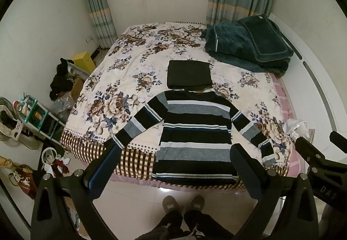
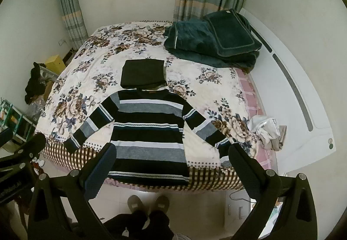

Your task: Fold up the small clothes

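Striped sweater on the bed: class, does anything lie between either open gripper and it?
Nothing visible does. The striped sweater lies flat and uncovered; the left gripper and right gripper hover open above its hem, touching nothing.

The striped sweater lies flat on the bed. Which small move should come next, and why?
Probably lower the left claw to the striped sweater sleeve on its side: both claws are open and empty above the bed, the right claw too, and the sleeves lie spread, unfolded.

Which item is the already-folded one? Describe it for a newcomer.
On the floral bed, find the striped sweater spread flat at the near edge. Just beyond its collar lies the folded garment: a plain dark rectangle, unlike the teal bedding heaped farther back.
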The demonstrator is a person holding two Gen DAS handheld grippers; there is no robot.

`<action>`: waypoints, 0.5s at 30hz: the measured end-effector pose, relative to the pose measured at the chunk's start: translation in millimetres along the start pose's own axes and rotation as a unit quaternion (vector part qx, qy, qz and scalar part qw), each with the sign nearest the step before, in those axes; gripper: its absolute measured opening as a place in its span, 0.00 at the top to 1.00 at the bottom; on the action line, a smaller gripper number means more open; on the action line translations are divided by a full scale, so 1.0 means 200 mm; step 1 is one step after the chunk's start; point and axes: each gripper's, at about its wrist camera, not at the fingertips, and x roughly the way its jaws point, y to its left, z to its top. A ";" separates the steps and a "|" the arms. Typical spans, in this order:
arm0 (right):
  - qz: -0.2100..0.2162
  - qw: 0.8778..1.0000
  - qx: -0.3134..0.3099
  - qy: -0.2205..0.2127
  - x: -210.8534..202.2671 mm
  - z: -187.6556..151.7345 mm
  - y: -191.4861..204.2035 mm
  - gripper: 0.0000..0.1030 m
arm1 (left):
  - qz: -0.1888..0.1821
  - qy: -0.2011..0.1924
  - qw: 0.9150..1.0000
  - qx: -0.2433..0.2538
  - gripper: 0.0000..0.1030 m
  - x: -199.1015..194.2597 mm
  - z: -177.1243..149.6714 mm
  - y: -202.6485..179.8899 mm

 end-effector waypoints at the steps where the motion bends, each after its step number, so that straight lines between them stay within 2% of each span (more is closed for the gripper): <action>1: 0.001 1.000 -0.001 0.000 0.00 0.00 0.00 0.00 | 0.000 0.000 1.000 0.000 0.00 0.00 0.00 0.00; 15: 0.001 1.000 -0.007 -0.005 -0.02 0.02 0.02 0.00 | -0.001 -0.001 1.000 0.000 0.00 0.00 0.03 0.00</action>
